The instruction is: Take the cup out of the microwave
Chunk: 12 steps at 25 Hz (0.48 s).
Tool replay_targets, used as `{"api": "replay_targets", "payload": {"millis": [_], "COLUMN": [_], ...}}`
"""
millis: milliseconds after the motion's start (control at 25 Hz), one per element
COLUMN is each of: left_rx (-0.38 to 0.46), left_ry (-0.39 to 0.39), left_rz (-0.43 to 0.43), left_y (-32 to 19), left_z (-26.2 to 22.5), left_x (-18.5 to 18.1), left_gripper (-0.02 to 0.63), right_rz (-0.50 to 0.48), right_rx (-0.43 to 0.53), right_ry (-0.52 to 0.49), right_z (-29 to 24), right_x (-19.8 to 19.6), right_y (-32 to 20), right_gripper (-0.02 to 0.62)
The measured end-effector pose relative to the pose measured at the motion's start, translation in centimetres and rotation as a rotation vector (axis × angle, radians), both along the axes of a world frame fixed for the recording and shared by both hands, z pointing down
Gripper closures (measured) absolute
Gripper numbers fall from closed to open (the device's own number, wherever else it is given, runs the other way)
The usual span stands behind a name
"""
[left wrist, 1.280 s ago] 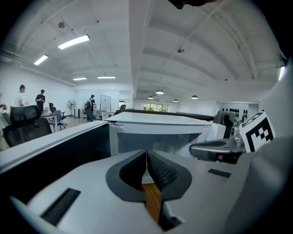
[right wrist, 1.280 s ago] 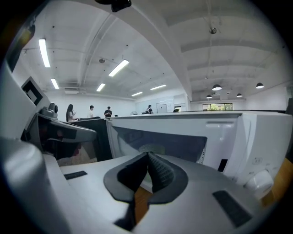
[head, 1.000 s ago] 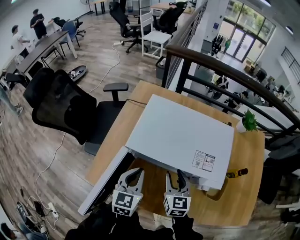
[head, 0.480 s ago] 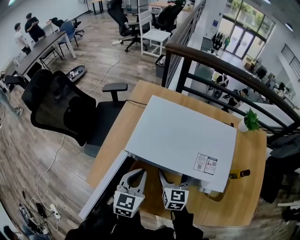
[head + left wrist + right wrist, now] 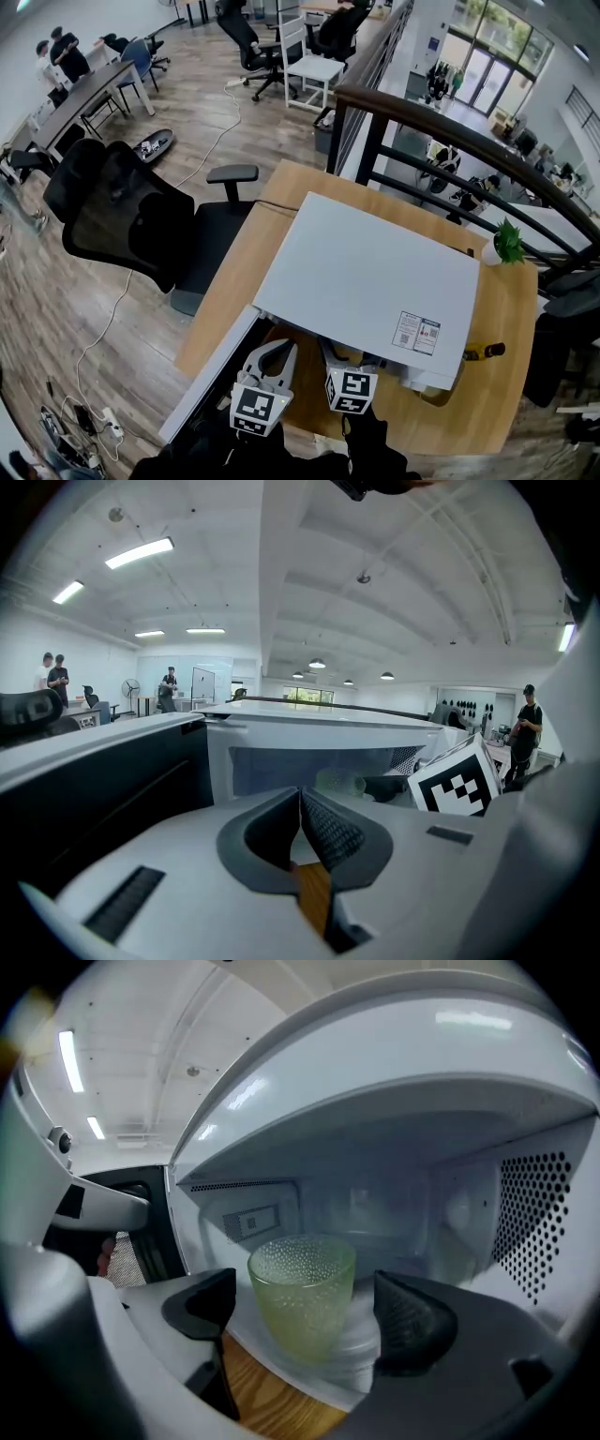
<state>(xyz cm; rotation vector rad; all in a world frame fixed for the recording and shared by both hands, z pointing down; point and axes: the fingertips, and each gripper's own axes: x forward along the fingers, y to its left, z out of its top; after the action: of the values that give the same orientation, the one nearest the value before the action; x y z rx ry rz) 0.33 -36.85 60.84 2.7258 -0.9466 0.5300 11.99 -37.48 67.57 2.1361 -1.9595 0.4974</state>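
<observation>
Pale green dimpled glass cup (image 5: 302,1293) stands upright in the gap of the right gripper (image 5: 305,1321). We note that its jaws are spread wide and have just been opening. The dark ribbed pads (image 5: 412,1321) sit on either side of the cup with clear space between, so neither pad touches the glass. The cup rests near the front edge of the cavity floor, inside the white microwave oven (image 5: 375,281). The perforated cavity wall is on its right in the right gripper view.

Left gripper (image 5: 302,808): jaws together, pad faces meeting, nothing between them. It is outside the cavity, in front of the opening. In its view we see the cup (image 5: 337,782) further in, and the right gripper's marker cube just beside the cup on the right.

In the head view both grippers sit side by side at the oven's front edge. The right gripper (image 5: 342,361) reaches under the oven's top panel, and the left gripper (image 5: 267,361) is just beside it.

The dark-windowed oven door (image 5: 211,375) is swung fully open to the left. The oven sits on a light wooden table (image 5: 497,375). A small potted green plant (image 5: 506,246) stands at the table's far right corner. A black mesh office chair (image 5: 131,216) stands on the floor to the left of the table.
</observation>
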Motion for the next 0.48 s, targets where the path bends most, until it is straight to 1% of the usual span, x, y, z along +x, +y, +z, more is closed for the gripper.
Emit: {"api": "replay_targets", "payload": {"millis": [240,320,480], "left_rx": [-0.003,-0.002,0.002], "left_ry": [-0.002,-0.002,-0.005], "left_rz": [-0.005,-0.005,-0.006], "left_y": [-0.42,-0.47,-0.39], "left_z": [-0.07,-0.11,-0.13], "left_x": [-0.09,-0.04,0.05], "left_gripper": [0.578,0.578,0.578], "right_rz": [0.012,0.020,0.019], "right_rx": [0.004,0.005,0.006], "right_ry": [0.030,0.038,0.037], "right_z": [-0.52,-0.59,-0.54], "right_x": [0.35,0.53,0.65], "right_y": [-0.14,-0.15,-0.18], "right_gripper": [0.200,0.244,0.245]}}
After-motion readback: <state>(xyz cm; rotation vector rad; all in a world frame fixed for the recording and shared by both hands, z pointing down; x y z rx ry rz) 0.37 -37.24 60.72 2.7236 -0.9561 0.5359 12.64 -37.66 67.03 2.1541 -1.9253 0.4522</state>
